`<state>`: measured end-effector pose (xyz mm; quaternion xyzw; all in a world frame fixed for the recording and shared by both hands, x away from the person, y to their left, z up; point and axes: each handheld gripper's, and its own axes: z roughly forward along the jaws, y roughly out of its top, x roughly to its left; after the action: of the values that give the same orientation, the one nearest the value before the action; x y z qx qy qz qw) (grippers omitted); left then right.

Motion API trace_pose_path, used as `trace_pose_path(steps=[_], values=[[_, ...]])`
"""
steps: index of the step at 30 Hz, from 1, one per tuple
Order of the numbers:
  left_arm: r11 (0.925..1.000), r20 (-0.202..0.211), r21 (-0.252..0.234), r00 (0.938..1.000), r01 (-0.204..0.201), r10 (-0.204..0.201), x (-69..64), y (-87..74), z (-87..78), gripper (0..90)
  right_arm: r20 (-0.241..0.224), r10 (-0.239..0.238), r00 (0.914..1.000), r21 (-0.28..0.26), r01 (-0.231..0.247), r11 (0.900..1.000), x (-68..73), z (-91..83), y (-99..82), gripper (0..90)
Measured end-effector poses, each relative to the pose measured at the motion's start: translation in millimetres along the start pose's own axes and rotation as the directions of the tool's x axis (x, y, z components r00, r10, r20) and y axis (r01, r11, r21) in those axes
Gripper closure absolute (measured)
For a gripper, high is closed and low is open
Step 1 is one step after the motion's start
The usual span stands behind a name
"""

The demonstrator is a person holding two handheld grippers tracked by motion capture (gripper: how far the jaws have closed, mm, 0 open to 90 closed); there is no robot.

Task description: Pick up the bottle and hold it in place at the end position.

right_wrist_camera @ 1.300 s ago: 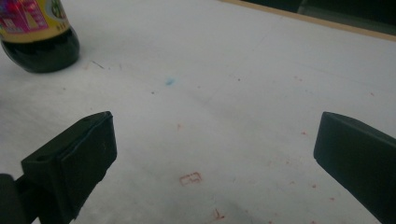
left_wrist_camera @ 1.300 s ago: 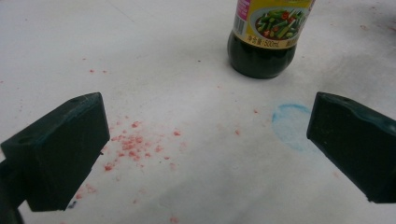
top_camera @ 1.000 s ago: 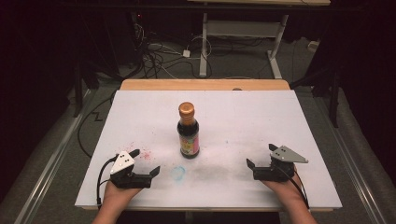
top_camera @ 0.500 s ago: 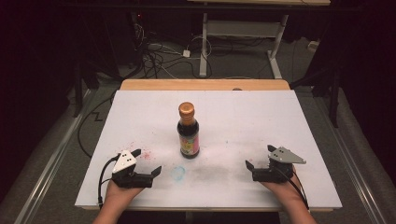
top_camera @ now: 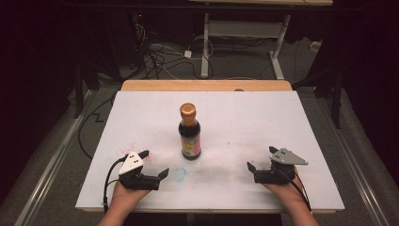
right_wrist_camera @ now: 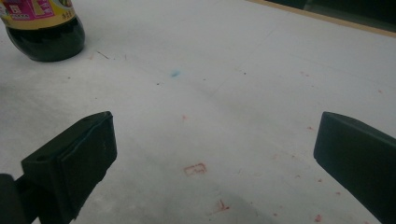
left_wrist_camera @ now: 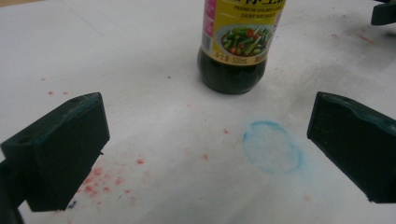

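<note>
Presently: sauce bottle [top_camera: 189,132] upright, tall, tippable by a sideways knock; left gripper [top_camera: 154,163] and right gripper [top_camera: 260,162] both wide open, empty.

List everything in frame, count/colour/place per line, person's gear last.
dark glass soy sauce bottle with copper cap and yellow-pink label: 1, dark brown, upright at the middle of the board, untouched
white board tabletop: 1, white with red specks, over a wooden table
blue ring stain: 1, pale blue, on the board in front of the bottle, nearer the left gripper
wooden table edge: 1, light tan, showing past the board's far side
tangle of cables: several, black and white, on the floor behind the table
left gripper: 1, black with grey plate, near left of the board, jaws open, holding nothing
right gripper: 1, black with grey plate, near right of the board, jaws open, holding nothing
</note>
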<state>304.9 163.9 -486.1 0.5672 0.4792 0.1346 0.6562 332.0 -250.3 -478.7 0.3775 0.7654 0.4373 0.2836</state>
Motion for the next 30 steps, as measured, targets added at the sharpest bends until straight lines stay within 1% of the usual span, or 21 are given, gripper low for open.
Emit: trace_pose_path(steps=[1, 2, 3, 4, 5, 6, 7, 8, 9, 10, 15, 16, 17, 20, 21, 23, 26, 28, 30], values=[[1.0, 0.0, 0.0, 1.0, 0.0, 0.0, 0.0, 0.0, 0.0, 0.0, 0.0, 0.0, 1.0, 0.0, 0.0, 1.0, 0.0, 0.0, 0.0, 0.4], [0.9988, 0.016, 0.042, 0.9996, -0.025, 0.024, 0.8, 3.2, -1.6, 0.0, 0.002, 0.001, 1.0, -0.001, -0.001, 1.0, 0.3, -0.2, 0.0, 0.4], [0.9988, 0.016, 0.042, 0.9996, -0.025, 0.024, 0.8, 3.2, -1.6, 0.0, 0.001, 0.002, 1.0, -0.002, -0.002, 1.0, 0.4, -0.3, 0.0, 0.4], [0.9973, 0.021, 0.059, 0.9988, -0.044, 0.043, 0.9, 4.9, -1.7, 0.0, 0.001, 0.002, 1.0, -0.002, -0.002, 1.0, 0.4, -0.3, 0.0, 0.4], [0.9968, 0.048, -0.03, 0.9962, 0.074, -0.073, -10.7, 7.6, 6.5, 0.0, -0.001, -0.002, 1.0, 0.001, 0.002, 1.0, 1.0, -0.5, 0.0, 0.4], [0.9968, 0.048, -0.03, 0.9962, 0.074, -0.073, -10.7, 7.6, 6.5, 0.0, -0.002, -0.002, 1.0, 0.002, 0.002, 1.0, 1.3, -0.5, -0.1, 0.4], [0.9976, 0.051, -0.031, 0.9968, 0.063, -0.061, -12.9, 8.9, 7.7, 0.0, -0.005, 0.0, 1.0, 0.004, 0.0, 1.0, 1.6, -0.6, 0.0, 0.4], [0.9983, 0.055, -0.031, 0.9973, 0.049, -0.047, -15.3, 9.9, 9.0, 0.0, -0.006, 0.0, 1.0, 0.004, 0.0, 1.0, 1.9, -0.9, 0.0, 0.4], [0.9992, 0.062, -0.03, 0.9978, 0.026, -0.025, -19.6, 11.5, 11.8, 0.0, -0.005, -0.002, 1.0, 0.002, 0.002, 1.0, 1.8, -1.3, 0.0, 0.4], [0.9992, 0.062, -0.03, 0.9978, 0.026, -0.025, -19.6, 11.5, 11.8, 0.0, -0.004, -0.002, 1.0, 0.001, 0.002, 1.0, 1.5, -1.6, 0.1, 0.4], [0.9997, 0.071, -0.022, 0.9974, 0.014, -0.012, -25.8, 15.1, 22.3, 0.0, -0.004, 0.006, 1.0, -0.004, -0.006, 1.0, 0.2, -2.9, 0.0, 0.4], [0.9996, 0.075, -0.021, 0.9971, 0.018, -0.016, -26.8, 15.9, 24.0, 0.0, -0.006, 0.011, 0.9999, -0.006, -0.011, 0.9999, 0.2, -3.0, -0.3, 0.4], [0.9997, 0.074, -0.008, 0.997, 0.022, -0.022, -27.8, 17.7, 26.9, 0.0, -0.006, 0.01, 0.9999, -0.004, -0.01, 0.9999, 0.1, -3.0, -0.7, 0.4], [0.9995, 0.082, -0.007, 0.9962, 0.03, -0.029, -29.3, 19.8, 30.7, 0.0, -0.006, 0.007, 1.0, -0.004, -0.007, 1.0, 0.1, -3.0, -0.8, 0.4], [0.9998, 0.08, -0.008, 0.9967, 0.019, -0.019, -30.3, 20.5, 33.5, 0.0, -0.005, 0.009, 0.9999, -0.005, -0.009, 0.9999, 0.1, -3.0, -0.7, 0.4], [0.9998, 0.084, -0.008, 0.9963, 0.016, -0.015, -32.1, 21.8, 37.6, 0.0, -0.006, 0.012, 0.9999, -0.005, -0.012, 0.9999, 0.1, -2.9, -0.6, 0.4], [0.9998, 0.088, -0.013, 0.996, 0.017, -0.015, -35.1, 24.0, 46.2, 0.0, -0.007, 0.003, 1.0, 0.0, -0.003, 1.0, 0.9, -1.5, -0.7, 0.4], [0.9998, 0.093, -0.014, 0.9956, 0.014, -0.013, -36.7, 25.0, 51.0, 0.0, -0.007, 0.005, 1.0, -0.002, -0.005, 1.0, 0.9, -1.6, -0.6, 0.4], [0.9998, 0.096, -0.019, 0.9953, 0.008, -0.006, -39.3, 26.5, 60.0, 0.0, -0.008, 0.009, 0.9999, -0.003, -0.009, 1.0, 0.6, -2.0, -0.8, 0.4]])
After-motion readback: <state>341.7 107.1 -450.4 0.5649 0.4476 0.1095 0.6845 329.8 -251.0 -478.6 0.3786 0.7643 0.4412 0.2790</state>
